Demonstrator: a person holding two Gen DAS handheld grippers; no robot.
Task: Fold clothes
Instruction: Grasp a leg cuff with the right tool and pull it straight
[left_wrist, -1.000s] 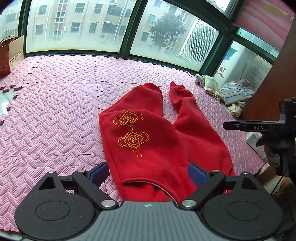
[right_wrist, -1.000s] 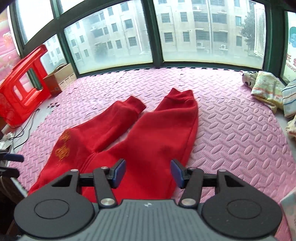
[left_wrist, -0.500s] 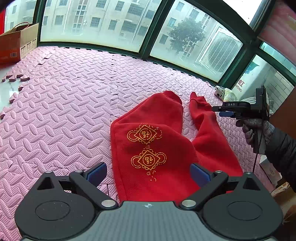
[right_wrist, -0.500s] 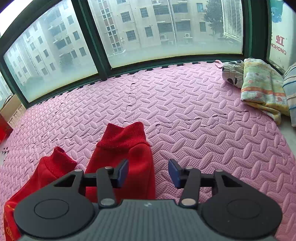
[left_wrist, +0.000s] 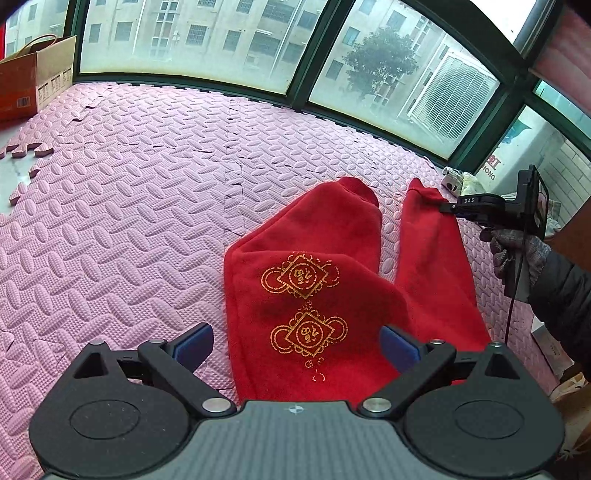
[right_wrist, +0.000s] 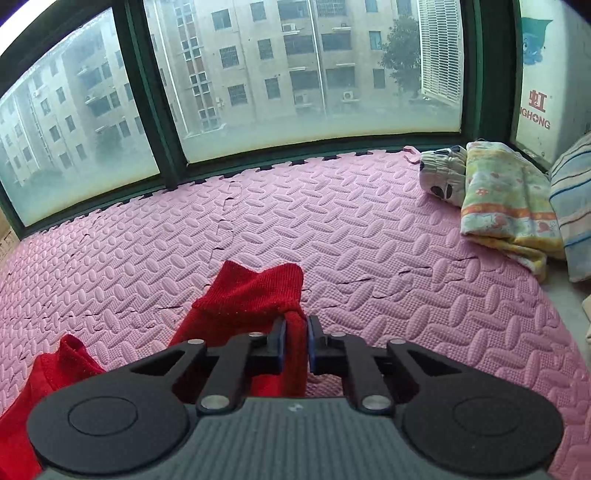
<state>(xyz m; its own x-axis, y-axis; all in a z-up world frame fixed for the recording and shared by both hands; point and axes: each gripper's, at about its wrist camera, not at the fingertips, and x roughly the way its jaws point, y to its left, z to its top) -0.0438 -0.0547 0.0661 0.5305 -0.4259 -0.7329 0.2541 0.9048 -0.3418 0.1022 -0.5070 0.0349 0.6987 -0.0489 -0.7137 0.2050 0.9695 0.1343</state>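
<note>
The red trousers (left_wrist: 306, 295) lie flat on the pink foam mat (left_wrist: 129, 206), with the two legs pointing toward the windows at 12 o'clock. Two gold knot emblems (left_wrist: 301, 277) are on the left leg, one behind the other.

The left hand-held gripper (left_wrist: 295, 343) is released; its blue fingers (left_wrist: 194, 343) stand wide apart above the waist part of the trousers, one on each side of the emblem leg, and I cannot tell if they touch the cloth.

The right hand-held gripper (right_wrist: 294, 341) is clenched on the ribbed cuff (right_wrist: 258, 291) of the right leg; a fold of red cloth is pressed between its blue pads (right_wrist: 281, 341). In the left wrist view it is at 2 o'clock, in a gloved hand (left_wrist: 517, 251).

Folded clothes (right_wrist: 506, 199) lie on the mat at 2 o'clock in the right wrist view, well apart from the trousers. A cardboard box (left_wrist: 33, 85) stands at 10 o'clock in the left wrist view.
</note>
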